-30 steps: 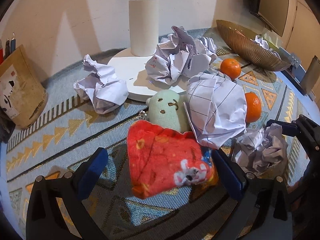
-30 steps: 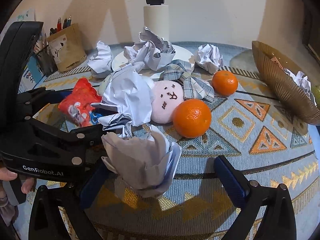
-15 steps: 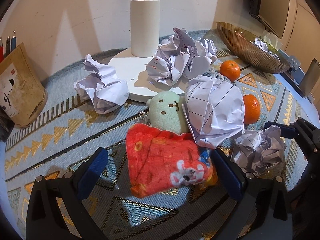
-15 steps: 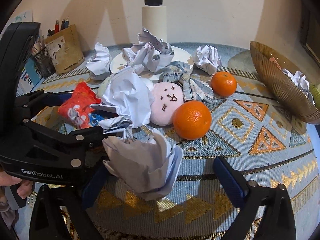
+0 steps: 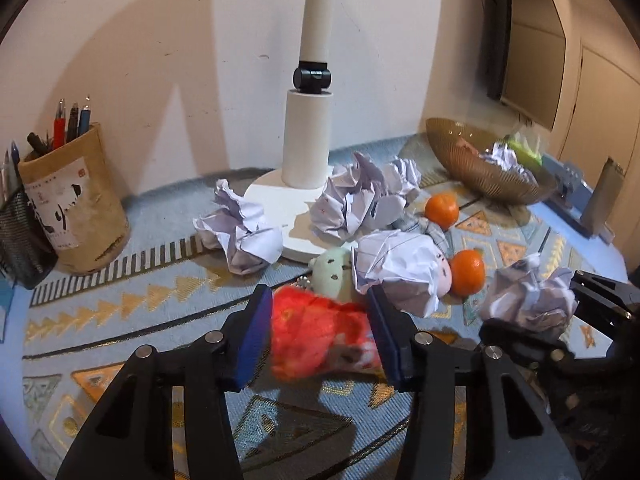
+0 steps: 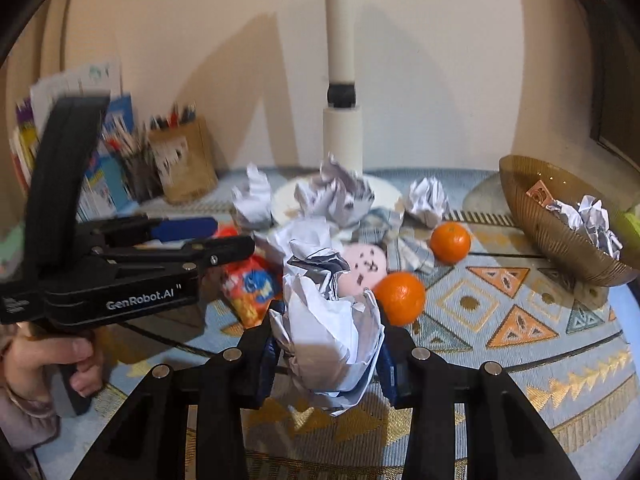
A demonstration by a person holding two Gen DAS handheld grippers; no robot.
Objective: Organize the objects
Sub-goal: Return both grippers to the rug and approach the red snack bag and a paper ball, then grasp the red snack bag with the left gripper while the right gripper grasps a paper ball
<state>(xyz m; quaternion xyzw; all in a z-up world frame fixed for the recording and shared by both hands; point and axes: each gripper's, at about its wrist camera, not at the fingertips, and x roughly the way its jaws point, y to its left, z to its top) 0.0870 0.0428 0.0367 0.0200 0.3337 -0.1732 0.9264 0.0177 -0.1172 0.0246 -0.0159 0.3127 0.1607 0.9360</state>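
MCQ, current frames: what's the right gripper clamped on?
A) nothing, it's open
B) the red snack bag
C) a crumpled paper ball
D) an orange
C: in the right wrist view the right gripper has both blue pads pressed against a crumpled paper ball; the red snack bag sits between the left gripper's fingers instead.

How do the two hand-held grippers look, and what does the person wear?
Both grippers, left gripper and right gripper, are black plastic frames with silver rivets and blue finger pads. White "GenRobot.AI" lettering marks the left one. A pale pinkish sleeve covers the wrist.
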